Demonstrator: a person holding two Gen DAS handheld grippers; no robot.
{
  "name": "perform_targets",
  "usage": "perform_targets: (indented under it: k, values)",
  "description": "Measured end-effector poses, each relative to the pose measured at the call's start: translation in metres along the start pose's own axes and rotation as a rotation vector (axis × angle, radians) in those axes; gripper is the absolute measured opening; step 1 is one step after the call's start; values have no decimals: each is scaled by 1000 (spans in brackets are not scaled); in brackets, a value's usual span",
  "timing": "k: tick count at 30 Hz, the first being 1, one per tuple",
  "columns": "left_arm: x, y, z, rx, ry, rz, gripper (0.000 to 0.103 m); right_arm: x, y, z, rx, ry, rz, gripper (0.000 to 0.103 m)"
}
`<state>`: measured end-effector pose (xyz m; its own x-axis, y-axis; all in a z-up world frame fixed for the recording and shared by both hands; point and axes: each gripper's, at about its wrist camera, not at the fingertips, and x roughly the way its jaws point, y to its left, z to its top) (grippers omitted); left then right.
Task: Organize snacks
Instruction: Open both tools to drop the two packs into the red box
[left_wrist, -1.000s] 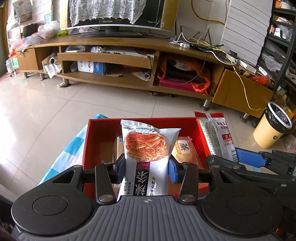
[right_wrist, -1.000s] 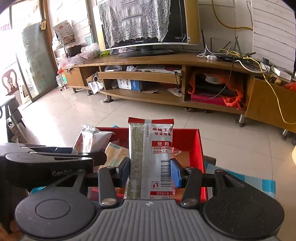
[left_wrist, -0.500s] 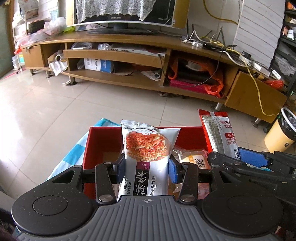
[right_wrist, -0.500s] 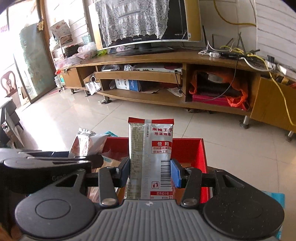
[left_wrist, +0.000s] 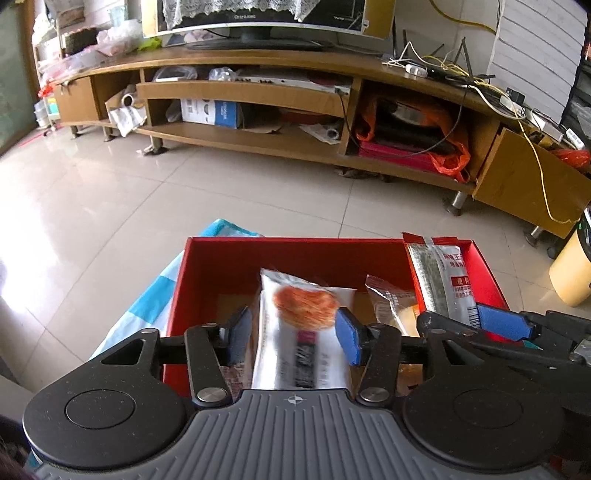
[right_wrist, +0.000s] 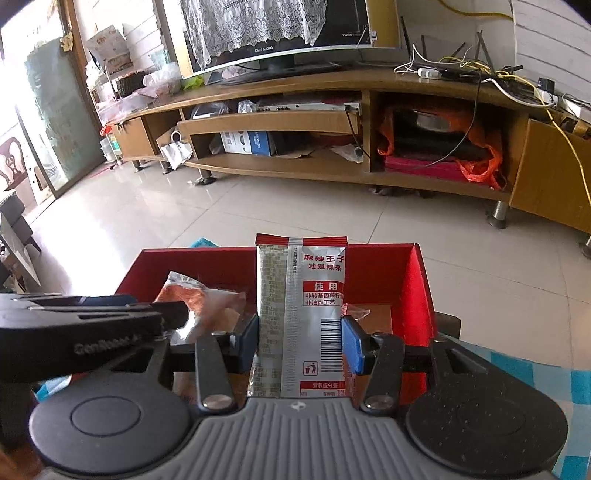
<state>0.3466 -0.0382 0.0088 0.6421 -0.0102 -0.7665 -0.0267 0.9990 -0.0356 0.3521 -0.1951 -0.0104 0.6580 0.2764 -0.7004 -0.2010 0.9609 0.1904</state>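
While your left gripper (left_wrist: 291, 334) fingers spread, dropping the white packet (left_wrist: 301, 332) into the red box (left_wrist: 295, 253), unpinch the right gripper's (right_wrist: 299, 341) silver packet (right_wrist: 301, 295) low

I saw the white snack packet (left_wrist: 301, 332), printed with an orange round of spicy strips, blurred and tilted back between the pads of my left claw (left_wrist: 293, 334), which had just been opening; a gap showed at its left side. It hung over the red box (left_wrist: 295, 254), an open-topped box with cardboard-brown floor. My right claw (right_wrist: 299, 341) pinched the silver packet (right_wrist: 301, 314), red-banded at top, upright, its barcode and back label facing me, above the box's right half. A small clear-wrapped yellowish snack (left_wrist: 393, 306) lay inside the box between the two packets.
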Motion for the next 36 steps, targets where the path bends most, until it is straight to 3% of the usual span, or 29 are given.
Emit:
perform_targets:
  k: [17,36]
  values:
    - [-17,-3,-2,-3,-22,-12,70,-16,0,3,-5,-10,-26,51]
    - [-53,-11,-21,5,-45,-73,73,-72,-2,-11,-54,-17,-79,53]
